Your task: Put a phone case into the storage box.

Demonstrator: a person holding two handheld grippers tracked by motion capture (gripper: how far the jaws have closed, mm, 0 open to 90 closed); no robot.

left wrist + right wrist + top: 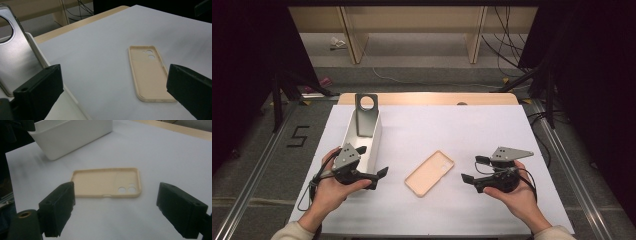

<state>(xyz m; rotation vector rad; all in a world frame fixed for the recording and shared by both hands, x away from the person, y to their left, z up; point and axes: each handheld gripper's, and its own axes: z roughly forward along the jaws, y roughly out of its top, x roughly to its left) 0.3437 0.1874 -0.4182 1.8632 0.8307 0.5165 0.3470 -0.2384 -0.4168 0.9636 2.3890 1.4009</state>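
Note:
A beige phone case [429,173] lies hollow side up on the white table cover [452,130], between the two hands. In the left gripper view the case [148,72] lies ahead and to the right; in the right gripper view it [107,182] lies straight ahead. A grey phone case [366,115] with a round camera hole leans upright in a white box [374,142], also seen as the grey case [15,57]. My left gripper [372,161] is open beside the box. My right gripper [473,168] is open, pointing at the beige case. Neither holds anything.
The white box [72,135] stands at the left of the table. Beyond the far table edge [427,98] are wooden shelf legs and loose cables on the floor. Black stands flank the table on both sides.

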